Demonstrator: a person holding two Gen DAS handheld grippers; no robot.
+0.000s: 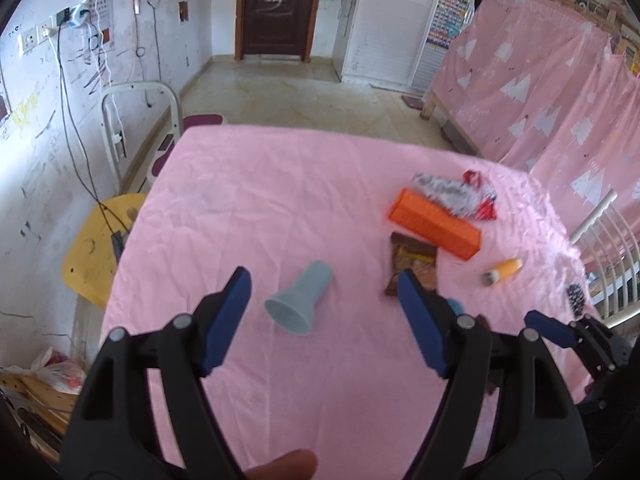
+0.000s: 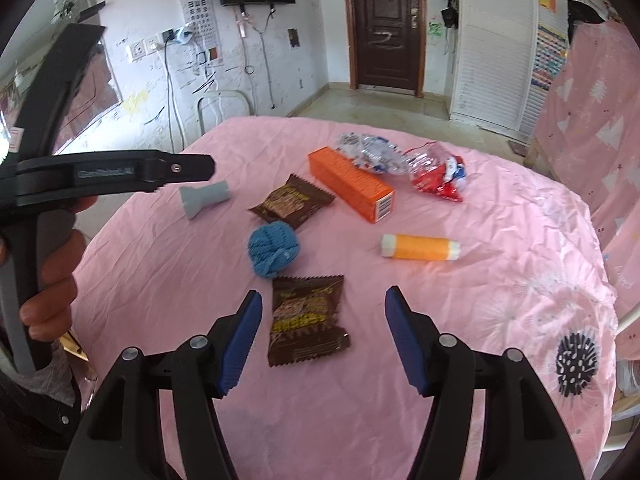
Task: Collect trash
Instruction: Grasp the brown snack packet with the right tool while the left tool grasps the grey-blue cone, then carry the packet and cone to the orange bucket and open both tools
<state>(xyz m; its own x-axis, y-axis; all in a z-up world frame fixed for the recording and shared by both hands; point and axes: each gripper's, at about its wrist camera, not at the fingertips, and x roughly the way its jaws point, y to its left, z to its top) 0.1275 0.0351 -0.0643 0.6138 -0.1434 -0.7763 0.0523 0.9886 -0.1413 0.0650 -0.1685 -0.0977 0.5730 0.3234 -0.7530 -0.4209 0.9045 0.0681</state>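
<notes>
Brown snack wrapper (image 2: 306,320) lies flat on the pink tablecloth (image 2: 460,320), directly ahead of the right gripper (image 2: 322,340), long axis along the fingers. Jaws stand apart, empty, none pressing. The left gripper (image 1: 324,320), wide and empty, faces a grey funnel-shaped piece (image 1: 300,300); the right is nearer.

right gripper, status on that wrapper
Right gripper open, empty. Near brown wrapper flat between its fingers, untouched. Blue ball just beyond it.
</notes>
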